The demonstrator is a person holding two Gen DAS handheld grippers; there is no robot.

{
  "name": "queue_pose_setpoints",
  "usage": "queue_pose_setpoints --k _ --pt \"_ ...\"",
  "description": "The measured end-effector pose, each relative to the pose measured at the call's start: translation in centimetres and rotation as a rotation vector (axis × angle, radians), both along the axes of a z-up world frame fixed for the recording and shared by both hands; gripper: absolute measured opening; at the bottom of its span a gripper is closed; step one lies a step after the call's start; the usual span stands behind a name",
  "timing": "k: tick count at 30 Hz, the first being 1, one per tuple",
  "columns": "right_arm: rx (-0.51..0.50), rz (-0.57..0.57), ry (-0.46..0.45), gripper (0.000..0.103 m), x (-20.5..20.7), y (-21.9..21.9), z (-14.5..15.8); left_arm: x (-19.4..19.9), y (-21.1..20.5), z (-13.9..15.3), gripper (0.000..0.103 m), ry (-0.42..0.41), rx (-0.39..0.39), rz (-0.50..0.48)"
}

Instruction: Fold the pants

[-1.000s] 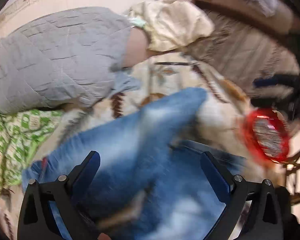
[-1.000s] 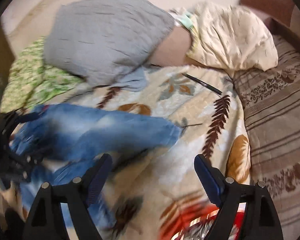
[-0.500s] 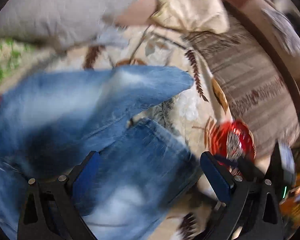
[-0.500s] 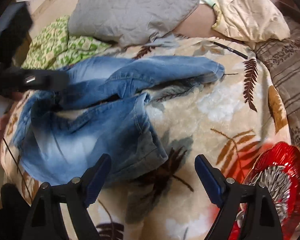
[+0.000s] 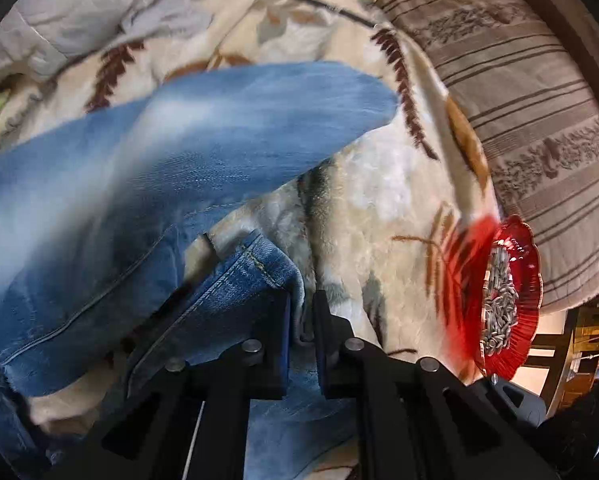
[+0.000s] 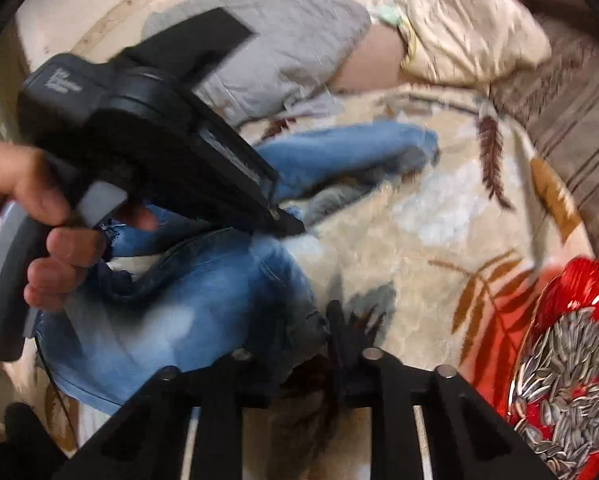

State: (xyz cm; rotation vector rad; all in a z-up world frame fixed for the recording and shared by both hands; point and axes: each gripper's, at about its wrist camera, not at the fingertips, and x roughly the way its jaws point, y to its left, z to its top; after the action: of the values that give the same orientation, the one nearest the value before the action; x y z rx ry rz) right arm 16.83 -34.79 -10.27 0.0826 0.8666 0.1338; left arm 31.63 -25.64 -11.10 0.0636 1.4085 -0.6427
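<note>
Blue jeans (image 5: 179, 152) lie crumpled on a cream leaf-patterned blanket (image 5: 379, 184). One leg stretches toward the far right; the other leg's hem is folded up close to me. My left gripper (image 5: 301, 312) is shut on that hem (image 5: 267, 268). In the right wrist view the jeans (image 6: 203, 312) lie at lower left, and my right gripper (image 6: 319, 332) is shut on a dark edge of the denim. The left gripper (image 6: 287, 228), held in a hand, shows there above the jeans.
A red glass dish of sunflower seeds (image 5: 503, 300) sits on the blanket at the right, close to both grippers; it also shows in the right wrist view (image 6: 571, 380). A striped brown cushion (image 5: 539, 100), a grey quilted pillow (image 6: 267, 48) and a cream pillow (image 6: 471, 28) lie beyond.
Both grippers have gone from wide open to shut on the near jeans leg. Both have moved down close to the fabric; the left one has shifted right toward the hem.
</note>
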Motion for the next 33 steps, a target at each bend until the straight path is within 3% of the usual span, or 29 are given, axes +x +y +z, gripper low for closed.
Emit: queue_pose_setpoints --k 5,10,14,18,20,21,22,23,24,25,27,33 --pt "0.005 -0.004 -0.13 0.018 -3.0 0.4 3.6 -2.6 0.9 5.7 0.007 -0.092 -0.112 -0.021" --pt "0.007 -0.115 -0.247 0.018 -6.4 -2.5 8.5 -5.1 -2.9 10.7 0.007 -0.162 -0.23 -0.113" --pt "-0.003 -0.219 -0.222 0.017 -7.5 -5.7 8.5 -5.8 -7.9 9.7 0.007 -0.138 -0.225 -0.177" --pt "0.018 -0.254 -0.159 0.017 -7.8 -8.0 7.4 -5.3 -9.3 7.1 0.007 -0.094 -0.232 -0.151" --pt "0.034 -0.244 -0.115 0.019 -7.5 -8.4 7.0 -4.9 -8.2 6.9 0.021 -0.083 -0.229 -0.099" --pt "0.031 -0.248 -0.101 0.026 -7.6 -8.5 7.0 -4.7 -7.6 7.0 0.062 -0.091 -0.221 -0.067" --pt "0.011 -0.262 -0.103 0.039 -7.7 -8.5 7.2 -4.7 -7.2 7.3 0.102 -0.106 -0.215 -0.044" --pt "-0.01 -0.27 -0.118 0.052 -8.0 -8.4 7.4 -4.6 -5.9 8.1 0.103 -0.15 -0.218 -0.002" --pt "-0.026 -0.277 -0.136 0.084 -8.2 -8.4 7.6 -4.6 -4.8 8.7 0.103 -0.188 -0.218 0.028" --pt "-0.047 -0.291 -0.176 0.095 -8.7 -8.4 8.3 -4.5 -3.6 9.3 0.103 -0.213 -0.209 0.047" --pt "-0.074 -0.286 -0.227 0.095 -9.8 -7.7 9.6 -4.4 -0.9 10.3 0.103 -0.257 -0.168 0.088" --pt "-0.102 -0.227 -0.202 0.095 -8.0 -5.5 10.7 -6.4 9.4 10.8 0.103 -0.367 -0.003 0.234"
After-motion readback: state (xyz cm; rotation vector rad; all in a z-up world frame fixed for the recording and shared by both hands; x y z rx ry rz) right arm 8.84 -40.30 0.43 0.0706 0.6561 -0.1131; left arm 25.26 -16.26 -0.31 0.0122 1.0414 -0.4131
